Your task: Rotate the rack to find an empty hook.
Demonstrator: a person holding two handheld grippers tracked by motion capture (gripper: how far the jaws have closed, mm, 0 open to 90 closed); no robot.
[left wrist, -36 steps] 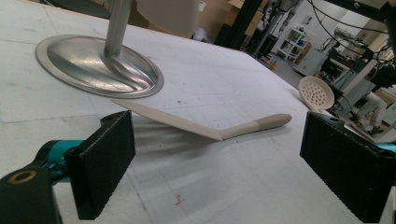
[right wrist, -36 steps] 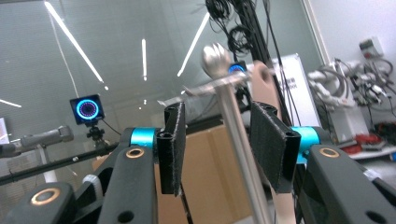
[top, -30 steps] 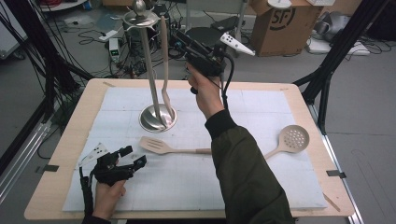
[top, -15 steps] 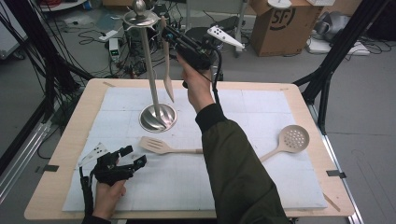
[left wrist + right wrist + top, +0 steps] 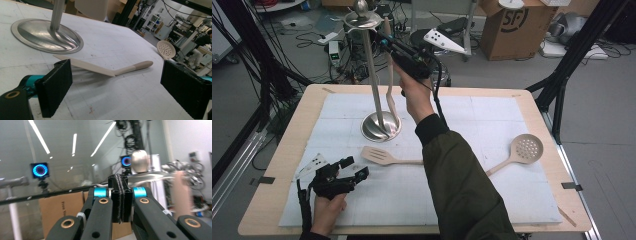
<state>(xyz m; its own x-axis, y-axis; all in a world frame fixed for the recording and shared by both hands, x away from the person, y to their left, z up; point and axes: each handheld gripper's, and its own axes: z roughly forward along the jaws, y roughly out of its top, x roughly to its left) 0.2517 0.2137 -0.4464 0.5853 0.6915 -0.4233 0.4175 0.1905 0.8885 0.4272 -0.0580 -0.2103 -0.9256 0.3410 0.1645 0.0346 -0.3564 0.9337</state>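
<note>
Our left gripper [image 5: 354, 167] rests at the lower left of the high view on the white padded mat [image 5: 492, 115], its jaws spread wide with nothing between them. In the left gripper view they frame the flat beige slotted spatula [image 5: 100, 68] without touching it. That spatula lies on the mat just beyond the gripper, near the middle of the frame. The round beige perforated skimmer [image 5: 524, 149] lies well apart from it at the right.

Past the spatula stands the polished metal utensil stand [image 5: 374, 80], its domed base on the mat and its top disc in the upper left of the frame. A long beige utensil [image 5: 389, 90] hangs just beside the pole, its lower end over the base.

Farthest off, our right gripper [image 5: 384, 40] is raised beside the top of that hanging utensil. Its jaws have just been closing and now meet pad to pad with nothing between them, as the right gripper view shows, the utensil's handle standing apart at the right of that frame.

We judge one utensil hung and released. The spatula and the skimmer are yet to be picked up and hung.
</note>
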